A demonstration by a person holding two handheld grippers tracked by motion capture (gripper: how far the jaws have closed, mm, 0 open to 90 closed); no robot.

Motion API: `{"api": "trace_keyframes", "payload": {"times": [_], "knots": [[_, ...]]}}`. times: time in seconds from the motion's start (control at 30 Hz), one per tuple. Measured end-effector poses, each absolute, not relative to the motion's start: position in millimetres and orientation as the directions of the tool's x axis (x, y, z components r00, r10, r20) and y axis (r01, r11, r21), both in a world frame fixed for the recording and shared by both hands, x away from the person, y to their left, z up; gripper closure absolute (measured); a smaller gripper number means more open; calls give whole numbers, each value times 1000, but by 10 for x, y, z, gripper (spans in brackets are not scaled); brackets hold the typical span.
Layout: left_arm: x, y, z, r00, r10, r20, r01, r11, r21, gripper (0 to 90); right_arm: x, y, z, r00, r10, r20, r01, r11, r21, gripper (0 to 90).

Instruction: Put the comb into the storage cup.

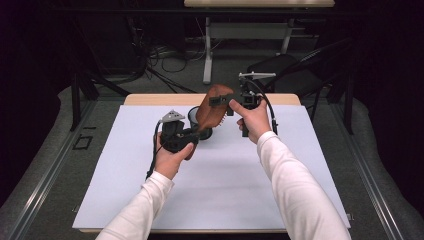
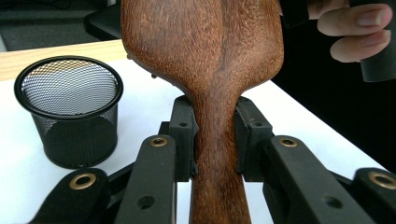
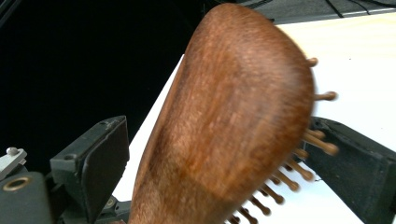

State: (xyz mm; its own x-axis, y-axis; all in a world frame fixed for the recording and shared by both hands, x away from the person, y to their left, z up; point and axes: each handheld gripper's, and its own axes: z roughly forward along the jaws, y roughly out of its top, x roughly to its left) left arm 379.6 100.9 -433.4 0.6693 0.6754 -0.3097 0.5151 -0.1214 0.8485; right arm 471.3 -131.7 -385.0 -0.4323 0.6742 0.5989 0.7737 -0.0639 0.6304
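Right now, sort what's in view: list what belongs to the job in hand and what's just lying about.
In the job:
wooden hairbrush
left hand-held gripper, clamped on its handle
right hand-held gripper, open around its head

Lying about:
black mesh cup
folded chair
floor cables

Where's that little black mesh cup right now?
In the high view the mesh cup stands on the white table cover, centre-back, just behind the left gripper and partly hidden by the wooden hairbrush.

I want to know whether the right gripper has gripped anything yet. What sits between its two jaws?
The wide wooden head of the hairbrush sits between them in the right gripper view. The right gripper isn't gripping it: a gap shows beside the left jaw.
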Motion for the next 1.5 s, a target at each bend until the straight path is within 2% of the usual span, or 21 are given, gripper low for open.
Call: {"api": "trace_keyframes", "payload": {"times": [1.0,1.5], "knots": [[3781,941,-4402,689,657,-306,511,-141,848,720,4725,-1335,-3888,-409,653,637,775,-120,620,169],[3792,948,-4434,685,659,-311,521,-145,841,722,4734,-1419,-3924,-392,630,671,779,-160,606,354]]}}
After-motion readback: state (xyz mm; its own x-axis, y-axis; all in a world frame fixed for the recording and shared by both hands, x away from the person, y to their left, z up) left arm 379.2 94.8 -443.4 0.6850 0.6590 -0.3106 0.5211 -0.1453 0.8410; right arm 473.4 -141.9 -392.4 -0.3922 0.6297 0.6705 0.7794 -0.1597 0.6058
